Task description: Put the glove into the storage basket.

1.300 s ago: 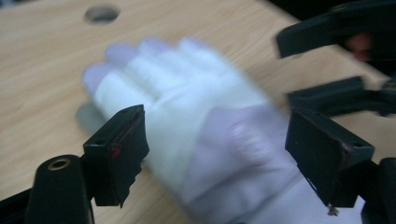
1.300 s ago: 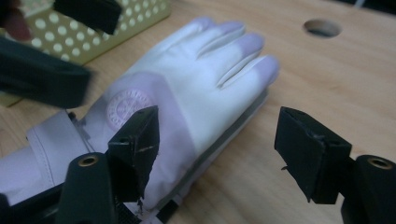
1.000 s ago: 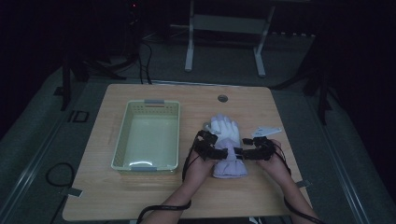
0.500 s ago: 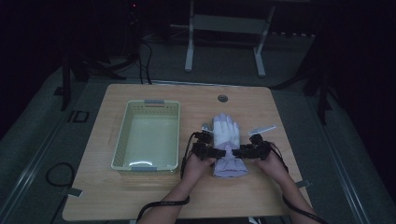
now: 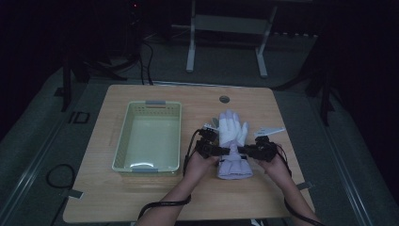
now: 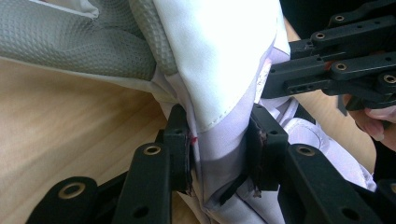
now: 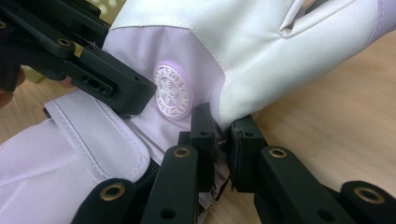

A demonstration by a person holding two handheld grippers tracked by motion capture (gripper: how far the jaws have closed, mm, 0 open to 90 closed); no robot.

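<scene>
A white and lilac padded glove (image 5: 232,134) lies on the wooden table (image 5: 155,202), fingers pointing away from me, cuff toward me. My left gripper (image 5: 225,151) has just been closing and now pinches the glove's left edge at the wrist. In the left gripper view its pads (image 6: 183,140) press a fold of lilac and white fabric (image 6: 224,84). My right gripper (image 5: 243,151) has also just been closing and grips the right edge. In the right gripper view the right gripper (image 7: 223,128) clamps the glove (image 7: 243,51) just below a round embossed badge (image 7: 171,92).
A pale green plastic basket (image 5: 122,141) stands to the left of the glove, with nothing in it. A white paper slip (image 5: 269,129) lies to the right of the glove's fingers. A round cable hole (image 5: 224,99) sits near the table's far edge.
Both grippers have shut from open onto the glove's wrist, one from each side. The hands have drawn a little toward me, and the glove now lies straighter and narrower.
</scene>
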